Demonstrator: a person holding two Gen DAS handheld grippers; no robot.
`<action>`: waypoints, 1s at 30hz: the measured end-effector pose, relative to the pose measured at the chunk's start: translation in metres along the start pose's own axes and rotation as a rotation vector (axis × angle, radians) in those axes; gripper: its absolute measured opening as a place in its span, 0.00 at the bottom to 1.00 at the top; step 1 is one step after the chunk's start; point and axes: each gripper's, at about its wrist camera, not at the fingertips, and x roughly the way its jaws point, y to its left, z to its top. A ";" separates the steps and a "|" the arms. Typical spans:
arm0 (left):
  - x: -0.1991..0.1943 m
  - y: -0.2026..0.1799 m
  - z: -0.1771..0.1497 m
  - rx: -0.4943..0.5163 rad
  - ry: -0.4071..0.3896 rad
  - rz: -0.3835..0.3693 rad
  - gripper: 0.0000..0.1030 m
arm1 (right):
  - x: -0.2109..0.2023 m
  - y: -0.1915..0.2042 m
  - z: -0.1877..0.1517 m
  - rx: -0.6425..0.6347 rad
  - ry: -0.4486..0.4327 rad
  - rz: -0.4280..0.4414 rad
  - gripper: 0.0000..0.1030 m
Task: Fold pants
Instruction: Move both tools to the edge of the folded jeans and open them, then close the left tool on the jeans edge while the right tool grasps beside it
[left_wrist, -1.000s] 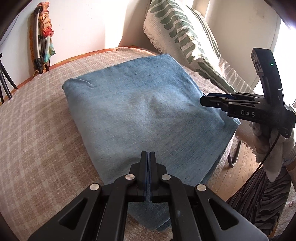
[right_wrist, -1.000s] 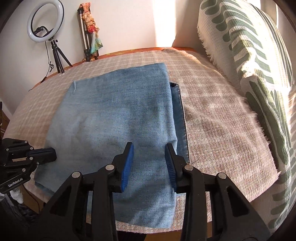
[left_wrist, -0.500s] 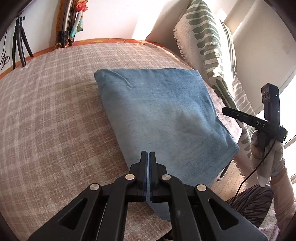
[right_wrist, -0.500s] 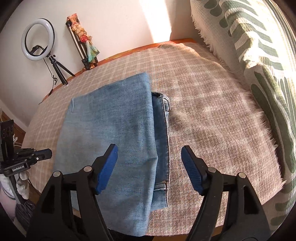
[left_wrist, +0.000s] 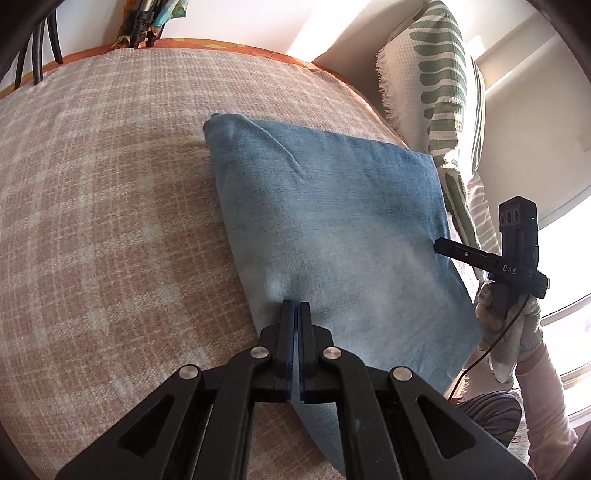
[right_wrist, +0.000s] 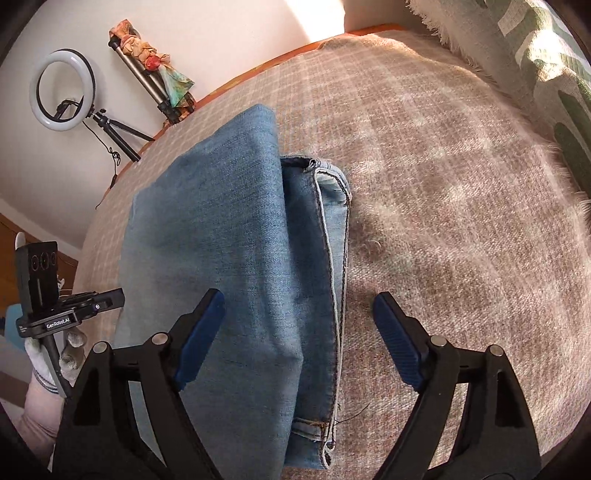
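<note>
We hold two grippers, one in each hand. Our left gripper (left_wrist: 294, 308) is squeezed tight, with its two black fingers pressed together and nothing between them. Its tips hang over the near left edge of the pants (left_wrist: 332, 236); we cannot tell if they touch the cloth.

Our right gripper (right_wrist: 299, 317) is spread wide. Its jaws have just been opening. Its two blue pads (right_wrist: 201, 332) stand far apart, and the right edge of the pants (right_wrist: 236, 258) lies below the gap between them. The pads do not press on the cloth, so this gripper grips nothing.

There is one pair of pants, blue jeans, folded into a thick flat pile. It lies on the checked brown blanket (left_wrist: 110, 221) that covers the table. In the right wrist view, we see the seams and a lighter layer peeking out along the right side of the pile.

From the left wrist view, we see the right gripper (left_wrist: 491, 258) out past the far right edge of the pants, held by a hand in a white glove (left_wrist: 517, 332). From the right wrist view, we see the left gripper (right_wrist: 74, 310) beside the left edge of the pants.

We count one green and white cushion (left_wrist: 443, 74), one ring light (right_wrist: 62, 90) on a stand, and one more tripod (right_wrist: 147, 81) with a bright cloth tied on it.
</note>
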 end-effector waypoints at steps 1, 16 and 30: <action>0.001 0.001 0.001 0.003 0.000 -0.010 0.00 | 0.001 0.002 0.000 -0.017 0.004 -0.003 0.89; -0.005 0.025 0.003 0.018 -0.012 -0.057 0.46 | 0.019 0.024 0.009 -0.147 0.026 -0.019 1.00; 0.011 0.025 0.020 -0.052 -0.032 -0.111 0.46 | 0.022 0.009 0.019 -0.087 0.037 0.182 0.60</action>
